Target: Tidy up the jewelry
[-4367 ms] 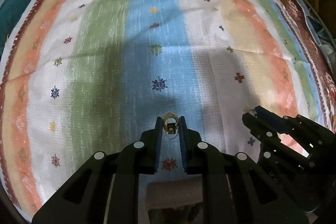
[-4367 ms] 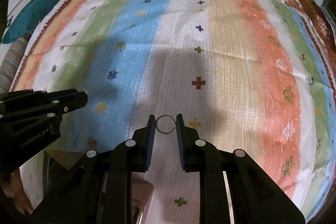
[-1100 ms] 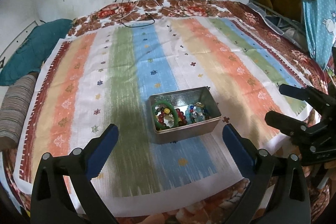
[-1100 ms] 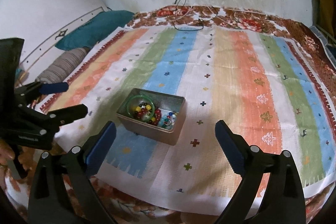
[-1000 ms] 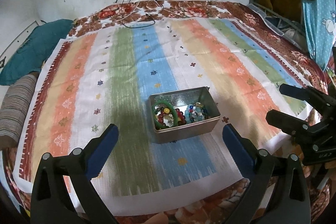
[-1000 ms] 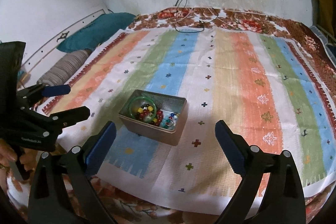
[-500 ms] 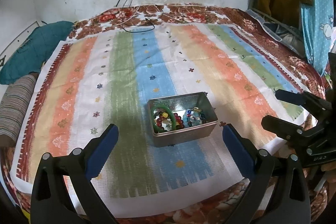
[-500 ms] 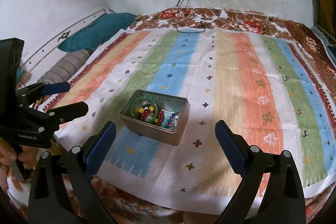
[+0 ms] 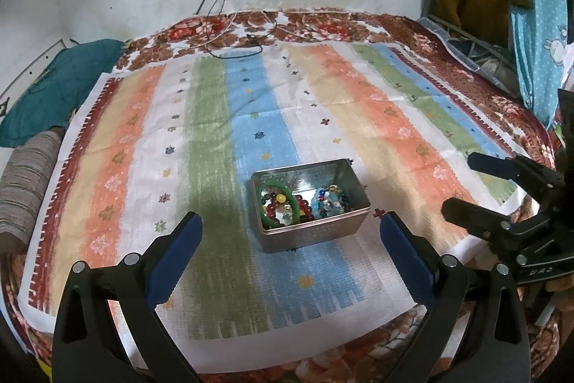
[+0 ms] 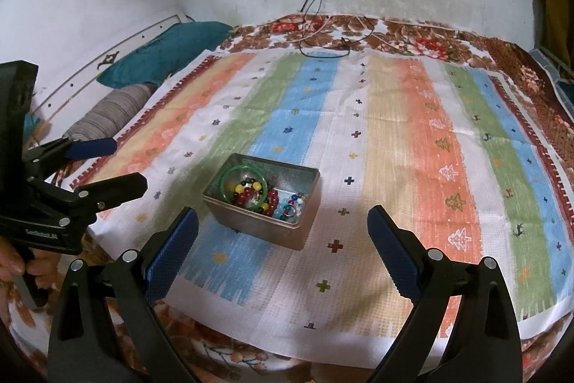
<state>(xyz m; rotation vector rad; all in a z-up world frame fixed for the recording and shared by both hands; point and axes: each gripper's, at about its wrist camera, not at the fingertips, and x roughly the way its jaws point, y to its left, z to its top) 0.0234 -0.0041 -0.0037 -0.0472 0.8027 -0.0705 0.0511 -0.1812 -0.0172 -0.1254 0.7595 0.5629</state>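
Tin box: a shiny metal tin box (image 9: 311,200) with straight walls and round corners sits on the bed, on the blue stripe of the striped cloth (image 9: 376,131). It looks hard and smooth, so I think it could slip in a grip.
Jewelry: all of it lies inside the tin box. A green bangle (image 10: 244,183) leans at the left end of the box, and round beads (image 10: 253,194) in red, yellow and dark colors sit inside and beside it. Light blue beads (image 10: 283,210) and a small ring are at the right end of the box.
How it will handle: the bangle looks stiff and light; its rim would be the best place to hold. The bead strings look floppy and slippery and may tangle. The small ring is tiny and hard to pinch.
Cloth: soft, woven, with little flowers and crosses.
Left tool (image 9: 290,239): its two blue pads are wide apart and hold nothing; it hangs near the box, at the bed's edge.
Right tool (image 10: 281,236): also wide apart and empty, just beside the box.
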